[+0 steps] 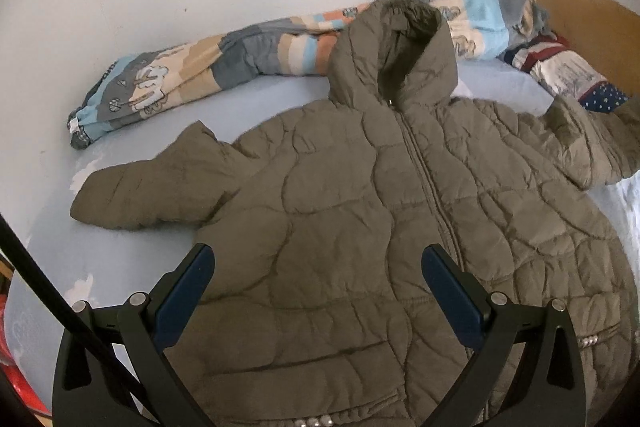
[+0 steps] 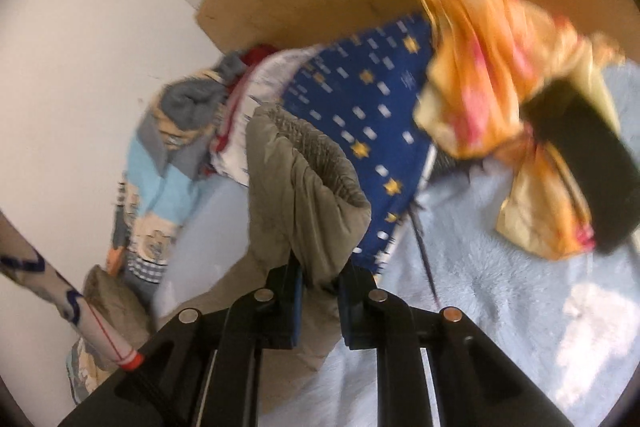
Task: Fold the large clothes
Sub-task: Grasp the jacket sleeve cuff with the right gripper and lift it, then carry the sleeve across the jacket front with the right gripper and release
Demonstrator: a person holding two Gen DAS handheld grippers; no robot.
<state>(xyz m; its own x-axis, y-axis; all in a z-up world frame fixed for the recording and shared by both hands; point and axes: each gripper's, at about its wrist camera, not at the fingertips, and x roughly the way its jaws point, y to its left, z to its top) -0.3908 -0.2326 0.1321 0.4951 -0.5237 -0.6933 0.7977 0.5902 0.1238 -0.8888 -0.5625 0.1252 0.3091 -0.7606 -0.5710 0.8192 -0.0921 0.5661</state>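
- Lay face up on the pale blue bed sheet [image 1: 132,251]: olive quilted jacket [image 1: 360,207], zipped, hood toward the wall, near a rolled patterned blanket [image 1: 200,75]; far sleeve [image 1: 148,195] spread flat.
- Risked losing the lifted sleeve [image 2: 304,187]: pinched only at a narrow bunch of fabric below the cuff, on slick, puffy quilting, likely to slide free under a sharp pull across the body.
- Risked dragging the whole jacket sideways instead of folding it: left unpinned, with no pad pressing the body down against the pull.
- Risked a sloppy, springy fold: thick padding, prone to bulging and rolling back open unless laid well over the zip and pressed.
- Risked catching neighbours: starred blue pillow [image 2: 360,99] just behind the raised cuff, orange cloth [image 2: 500,75] near, both easy to brush or carry along on a wide swing.
- Hard to judge depth of the bite: right wrist view blurred.
- Right gripper [image 2: 322,269]: closed down almost fully, blue pads clamped on the sleeve, cuff standing up beyond the fingertips, clear of the sheet.
- Left gripper [image 1: 318,251]: spread wide, gripping nothing, poised over the jacket's lower front beside the zip; contact with the fabric impossible to tell.
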